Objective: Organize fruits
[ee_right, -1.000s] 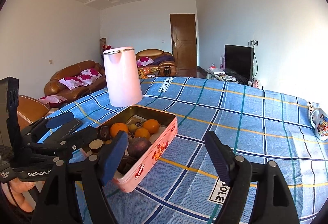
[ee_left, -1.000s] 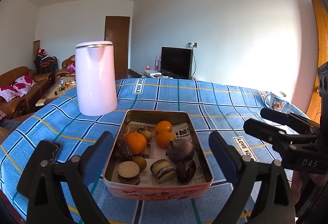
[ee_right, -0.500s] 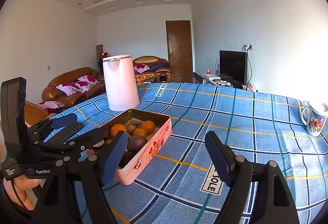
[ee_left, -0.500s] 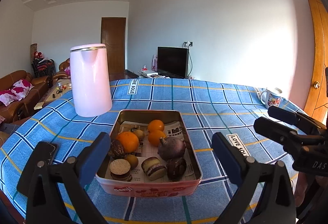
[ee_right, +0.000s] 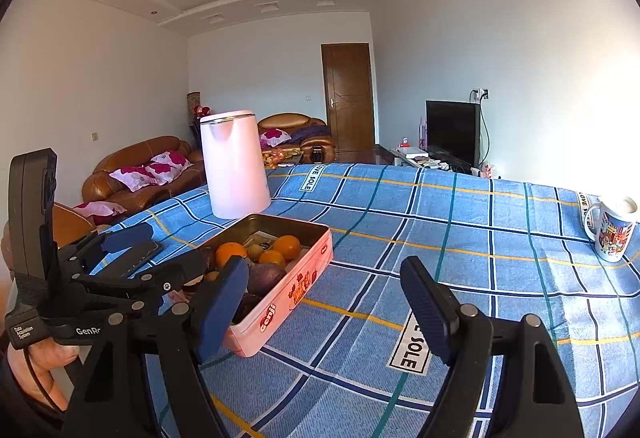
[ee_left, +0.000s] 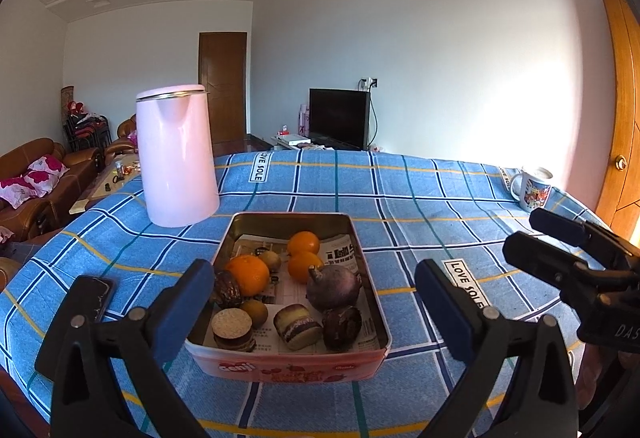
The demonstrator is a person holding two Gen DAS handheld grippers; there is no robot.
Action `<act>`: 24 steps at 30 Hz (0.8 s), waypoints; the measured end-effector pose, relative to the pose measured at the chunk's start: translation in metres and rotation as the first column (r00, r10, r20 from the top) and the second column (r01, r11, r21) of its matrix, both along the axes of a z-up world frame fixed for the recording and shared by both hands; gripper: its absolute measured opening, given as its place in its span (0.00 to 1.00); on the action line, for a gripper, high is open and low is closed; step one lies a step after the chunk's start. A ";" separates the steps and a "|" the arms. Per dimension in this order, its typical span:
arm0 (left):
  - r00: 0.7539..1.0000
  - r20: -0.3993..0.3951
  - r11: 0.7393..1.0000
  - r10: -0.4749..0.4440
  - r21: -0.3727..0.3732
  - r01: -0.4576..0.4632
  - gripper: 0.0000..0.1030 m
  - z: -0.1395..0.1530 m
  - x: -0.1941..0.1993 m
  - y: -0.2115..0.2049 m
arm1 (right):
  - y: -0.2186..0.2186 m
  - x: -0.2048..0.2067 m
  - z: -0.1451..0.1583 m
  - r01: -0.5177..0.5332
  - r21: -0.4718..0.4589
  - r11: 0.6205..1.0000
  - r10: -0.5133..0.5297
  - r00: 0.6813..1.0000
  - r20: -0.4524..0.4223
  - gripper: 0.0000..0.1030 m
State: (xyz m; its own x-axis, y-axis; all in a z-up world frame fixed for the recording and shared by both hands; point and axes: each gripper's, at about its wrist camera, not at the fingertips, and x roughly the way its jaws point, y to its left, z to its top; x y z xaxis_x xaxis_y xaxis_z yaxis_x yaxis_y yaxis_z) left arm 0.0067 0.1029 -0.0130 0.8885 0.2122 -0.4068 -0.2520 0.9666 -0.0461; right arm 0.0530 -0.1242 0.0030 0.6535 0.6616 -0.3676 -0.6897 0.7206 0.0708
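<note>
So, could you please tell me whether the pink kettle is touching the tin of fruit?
Apart. The left wrist view shows a strip of blue tablecloth between the pink kettle base and the tin far rim.

The left tongs [ee_left: 312,302] fill the bottom of the left wrist view, their blue-padded fingers [ee_left: 182,312] spread wide apart with nothing between them. The right tongs [ee_right: 324,302] sit likewise at the bottom of the right wrist view, jaws wide apart and holding nothing. In that view the left tongs also show at the lower left, level, with a bare hand [ee_right: 38,366] wrapped around the handle beneath.
</note>
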 end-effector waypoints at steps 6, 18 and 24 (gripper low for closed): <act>1.000 0.009 1.000 0.005 0.001 -0.005 1.00 0.003 -0.001 -0.002 | -0.002 -0.001 0.000 0.004 0.002 1.000 -0.004 1.000 0.001 0.77; 1.000 0.018 1.000 -0.013 0.010 0.013 1.00 0.005 -0.001 -0.008 | -0.008 -0.001 -0.002 0.007 0.004 1.000 -0.007 1.000 -0.004 0.77; 0.999 0.020 0.999 -0.025 0.021 0.025 1.00 0.004 -0.001 -0.010 | -0.011 0.001 -0.004 0.013 0.005 1.000 -0.013 1.000 -0.010 0.78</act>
